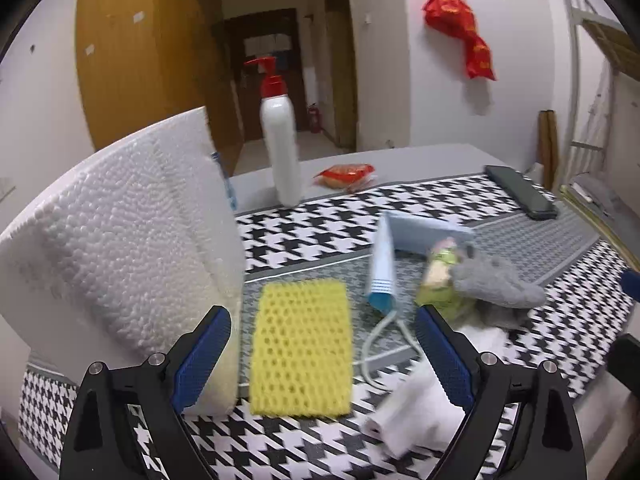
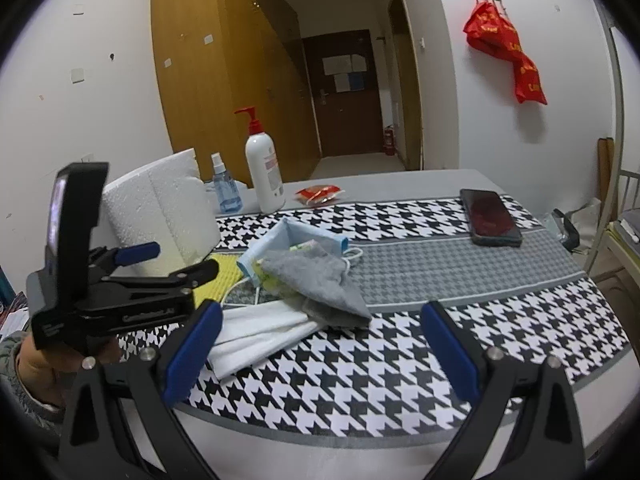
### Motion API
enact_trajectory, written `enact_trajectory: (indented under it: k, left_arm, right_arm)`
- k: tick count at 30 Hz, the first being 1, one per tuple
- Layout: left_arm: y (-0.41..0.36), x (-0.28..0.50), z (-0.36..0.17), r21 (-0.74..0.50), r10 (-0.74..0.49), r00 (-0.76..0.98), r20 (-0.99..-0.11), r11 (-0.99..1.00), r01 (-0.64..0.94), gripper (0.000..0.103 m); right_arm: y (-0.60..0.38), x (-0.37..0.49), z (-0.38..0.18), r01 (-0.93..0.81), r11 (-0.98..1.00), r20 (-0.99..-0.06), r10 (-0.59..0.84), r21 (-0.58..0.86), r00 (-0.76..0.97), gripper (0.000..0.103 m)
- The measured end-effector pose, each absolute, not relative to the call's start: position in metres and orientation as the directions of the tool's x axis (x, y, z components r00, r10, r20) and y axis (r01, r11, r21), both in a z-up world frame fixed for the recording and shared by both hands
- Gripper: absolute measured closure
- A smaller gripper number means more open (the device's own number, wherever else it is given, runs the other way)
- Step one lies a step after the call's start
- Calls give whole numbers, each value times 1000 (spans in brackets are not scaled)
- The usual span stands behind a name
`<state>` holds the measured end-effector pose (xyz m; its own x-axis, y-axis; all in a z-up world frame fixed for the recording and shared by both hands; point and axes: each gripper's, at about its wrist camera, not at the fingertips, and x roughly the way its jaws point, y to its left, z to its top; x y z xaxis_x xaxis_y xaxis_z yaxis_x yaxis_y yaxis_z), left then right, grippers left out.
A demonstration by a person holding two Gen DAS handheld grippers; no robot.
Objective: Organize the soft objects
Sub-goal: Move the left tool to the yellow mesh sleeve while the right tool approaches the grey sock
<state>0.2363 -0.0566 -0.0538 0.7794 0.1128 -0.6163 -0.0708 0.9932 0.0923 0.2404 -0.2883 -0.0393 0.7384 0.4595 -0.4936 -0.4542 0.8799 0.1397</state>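
left gripper jaws wide apart, nothing clamped; flat yellow honeycomb-textured sponge pad lies on the houndstooth cloth right between them, off the pads. likely step: pick the sponge. drop lower, centre it, pinch the long edges lightly since it's squashy, and keep clear of the beaded white foam block by the left jaw. right gripper jaws apart, empty; fuzzy grey cloth and folded white towel ahead, towards its left jaw.

One yellow sponge, one foam block, two bottles, one phone, one grey cloth, one white towel.
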Motion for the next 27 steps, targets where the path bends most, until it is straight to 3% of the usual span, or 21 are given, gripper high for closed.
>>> enact_trajectory:
  k: [8, 20, 27]
  left_arm:
    - [-46, 246, -61, 111, 166, 760, -628, 986, -124, 11]
    - [-40, 260, -79, 114, 157, 686, -710, 988, -108, 31]
    - [-35, 264, -87, 87, 133, 654, -745, 991, -102, 37]
  right_arm:
    - [-279, 263, -42, -474, 869, -543, 467, 139, 698, 3]
    - [-264, 293, -52, -496, 860, -634, 450, 119, 629, 3]
    - [-253, 308, -61, -509, 856, -689, 424, 92, 588, 15]
